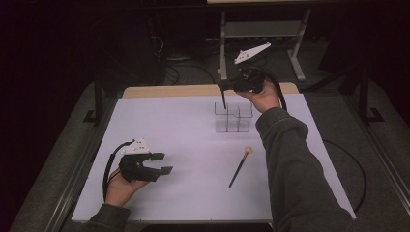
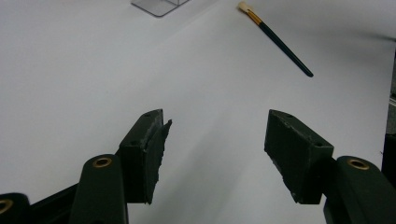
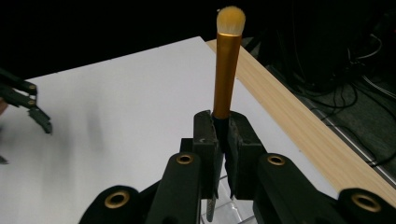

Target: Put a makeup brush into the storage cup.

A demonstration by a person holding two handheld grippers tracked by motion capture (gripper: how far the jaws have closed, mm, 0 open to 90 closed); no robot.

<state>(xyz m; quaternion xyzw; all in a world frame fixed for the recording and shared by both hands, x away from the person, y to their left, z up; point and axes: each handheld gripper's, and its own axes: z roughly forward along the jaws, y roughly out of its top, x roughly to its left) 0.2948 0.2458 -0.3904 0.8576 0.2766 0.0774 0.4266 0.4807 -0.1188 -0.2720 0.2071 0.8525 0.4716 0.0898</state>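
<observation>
My right gripper point(image 1: 225, 87) is shut on a makeup brush point(image 1: 223, 95) with a dark handle, held upright above the clear compartment organizer point(image 1: 234, 117) at the far middle of the white table. In the right gripper view the jaws point(image 3: 223, 135) pinch the brush point(image 3: 227, 65) just below its gold ferrule, with the pale bristles pointing up. A second dark-handled brush point(image 1: 240, 166) lies flat on the table in front of the organizer. My left gripper point(image 1: 163, 163) rests low at the near left, open with nothing between its pads point(image 2: 215, 135), and it faces the lying brush point(image 2: 275, 39).
A white sheet point(image 1: 183, 135) covers the table, and a wooden strip point(image 1: 174, 91) shows along the far edge. Beyond it stand a metal frame point(image 1: 261, 34) and cables on a dark floor. A corner of the organizer point(image 2: 159, 5) shows at the top of the left gripper view.
</observation>
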